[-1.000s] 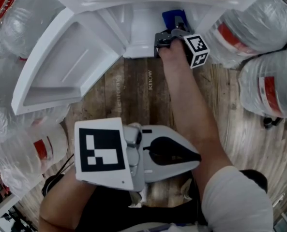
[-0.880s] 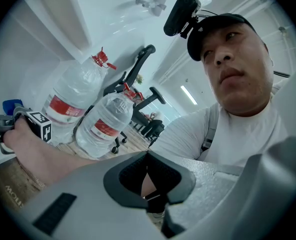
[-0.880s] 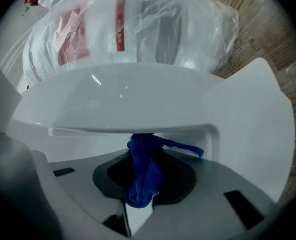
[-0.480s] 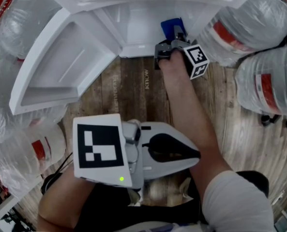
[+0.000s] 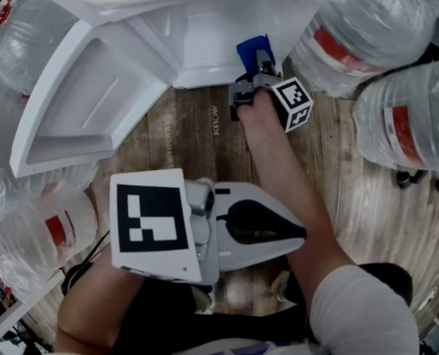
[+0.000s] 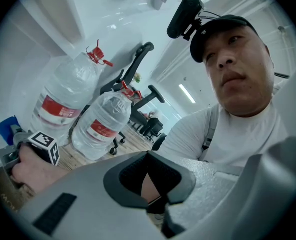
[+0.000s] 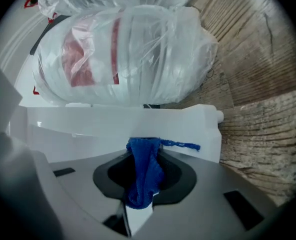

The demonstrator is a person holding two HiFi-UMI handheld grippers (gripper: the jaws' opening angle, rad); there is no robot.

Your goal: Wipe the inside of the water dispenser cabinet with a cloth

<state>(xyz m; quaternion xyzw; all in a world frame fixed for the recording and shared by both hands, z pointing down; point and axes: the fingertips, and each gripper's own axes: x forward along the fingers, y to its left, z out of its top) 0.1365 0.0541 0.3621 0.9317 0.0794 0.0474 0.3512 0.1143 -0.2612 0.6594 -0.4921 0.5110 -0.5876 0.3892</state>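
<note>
A blue cloth (image 5: 252, 51) is pinched in my right gripper (image 5: 257, 66), which is shut on it at the lower front edge of the white dispenser cabinet (image 5: 204, 43). In the right gripper view the cloth (image 7: 144, 174) bunches between the jaws, a loose thread trailing right over the cabinet's white edge (image 7: 113, 126). My left gripper (image 5: 297, 235) hangs close under the head camera, away from the cabinet. Its jaws are shut on nothing and tilted up toward the person (image 6: 148, 176).
The cabinet door (image 5: 93, 102) stands open to the left. Large bagged water bottles crowd the right (image 5: 352, 35) (image 5: 404, 124) and the left (image 5: 49, 228); one (image 7: 123, 49) lies just past the cabinet in the right gripper view. Wooden floor (image 5: 204, 132) lies in front.
The right gripper with the cloth has drawn back a little toward the person, out of the cabinet opening. The left gripper has stayed about where it was.
</note>
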